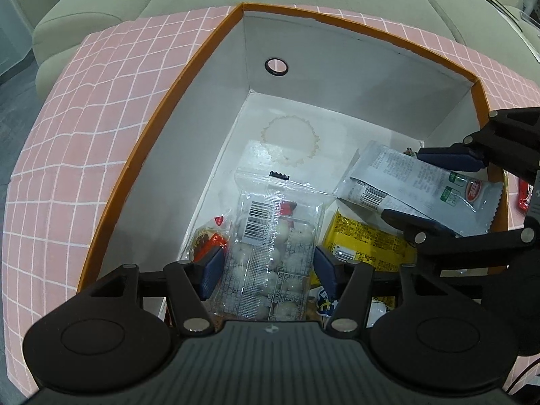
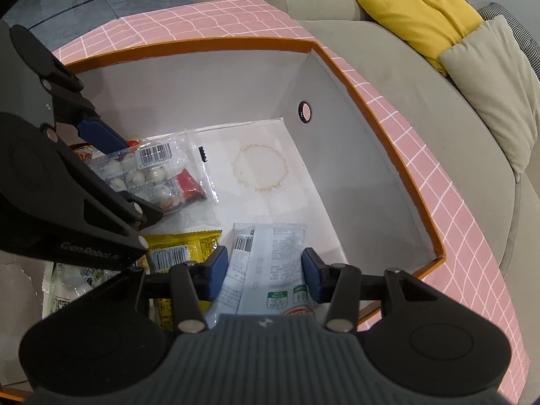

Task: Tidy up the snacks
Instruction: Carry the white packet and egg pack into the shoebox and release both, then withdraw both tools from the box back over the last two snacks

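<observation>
Two grippers reach down into one orange-rimmed box [image 1: 189, 77] that stands on a pink checked cloth [image 1: 84, 135]. Nearest the left wrist camera, the left gripper [image 1: 268, 266] straddles a clear pack of white round sweets [image 1: 270, 236]; its blue pads [image 1: 212, 266] sit at the pack's sides, and whether they still press it cannot be told. The pack lies on the box floor, on the left side. The right gripper [image 2: 265, 275] is clamped on a white snack packet [image 2: 270, 263], held above a yellow packet [image 2: 182, 246] on the floor. Farther in, the white floor bears a ring-shaped stain [image 2: 260, 168]. Beyond the box wall stands a beige sofa [image 2: 388, 54] with a yellow cushion [image 2: 415, 10].
</observation>
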Demonstrator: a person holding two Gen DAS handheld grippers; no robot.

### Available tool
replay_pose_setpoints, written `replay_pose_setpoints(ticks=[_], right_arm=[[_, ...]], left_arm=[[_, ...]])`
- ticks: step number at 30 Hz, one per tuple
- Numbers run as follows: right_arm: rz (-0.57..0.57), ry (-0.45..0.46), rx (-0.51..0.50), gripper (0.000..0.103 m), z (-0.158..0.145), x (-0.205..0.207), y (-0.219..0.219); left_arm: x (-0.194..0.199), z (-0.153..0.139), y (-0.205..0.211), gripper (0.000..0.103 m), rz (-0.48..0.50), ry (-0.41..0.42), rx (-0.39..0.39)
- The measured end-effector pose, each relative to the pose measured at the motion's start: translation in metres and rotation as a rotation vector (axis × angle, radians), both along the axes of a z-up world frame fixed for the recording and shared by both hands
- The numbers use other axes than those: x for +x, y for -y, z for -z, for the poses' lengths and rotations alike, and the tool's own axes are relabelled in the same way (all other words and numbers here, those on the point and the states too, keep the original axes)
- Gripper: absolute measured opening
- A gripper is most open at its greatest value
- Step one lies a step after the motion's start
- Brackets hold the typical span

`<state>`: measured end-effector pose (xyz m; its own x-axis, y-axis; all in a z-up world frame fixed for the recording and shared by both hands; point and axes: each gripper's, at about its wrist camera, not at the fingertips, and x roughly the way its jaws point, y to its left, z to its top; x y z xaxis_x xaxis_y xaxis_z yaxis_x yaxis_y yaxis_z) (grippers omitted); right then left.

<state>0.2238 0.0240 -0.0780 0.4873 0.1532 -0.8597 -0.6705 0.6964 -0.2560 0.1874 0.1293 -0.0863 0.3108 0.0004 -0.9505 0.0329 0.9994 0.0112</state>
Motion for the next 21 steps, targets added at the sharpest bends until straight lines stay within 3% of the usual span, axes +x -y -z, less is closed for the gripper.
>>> replay_pose_setpoints(ticks=[10, 21], right_arm=[[0.041, 0.025, 0.019, 0.069, -0.009, -0.002, 0.008], [0.077, 0.115, 0.096, 0.081, -0.035, -0.023, 0.023]], left_arm=[[-0.006, -0.01, -0.001, 0.071, -0.013, 0.017, 0.012], [-0.029, -0.049, 0.007, 0.073, -0.021, 0.143, 0.016]])
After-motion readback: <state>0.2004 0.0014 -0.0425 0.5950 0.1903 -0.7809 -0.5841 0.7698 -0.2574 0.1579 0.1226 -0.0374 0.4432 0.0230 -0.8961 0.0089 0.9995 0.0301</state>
